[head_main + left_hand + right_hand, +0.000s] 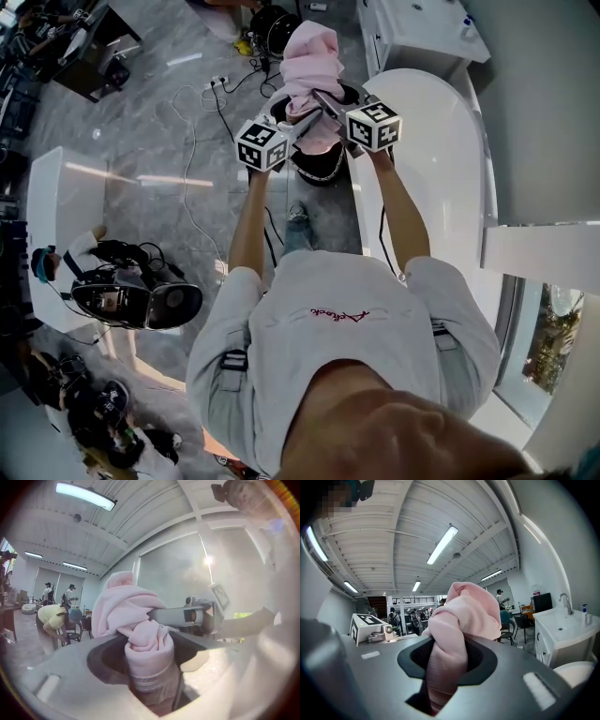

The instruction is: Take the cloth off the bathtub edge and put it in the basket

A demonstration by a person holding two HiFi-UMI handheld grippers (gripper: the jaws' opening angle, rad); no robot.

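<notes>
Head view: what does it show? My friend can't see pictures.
Seen from above, a person holds a bunched pink cloth with the left gripper and the right gripper together, over a black basket on the grey floor. A white bathtub curves along the right side.

— What's carrying everything here?
— A glossy grey marble-patterned tile floor (141, 141), streaked with reflected light.
— And what sits directly on it?
— A white oval bathtub (441, 169) at the right, with a dark round basket (321, 172) just beside its rim. Beyond the tub stands a white vanity cabinet (412, 33).
— Anything loose?
— A white power strip (217, 82) lies further left, with black cables (223, 112) and a thin pale cable (190, 178) trailing across the tiles near it. A white block-like counter (56, 216) stands at the far left.
</notes>
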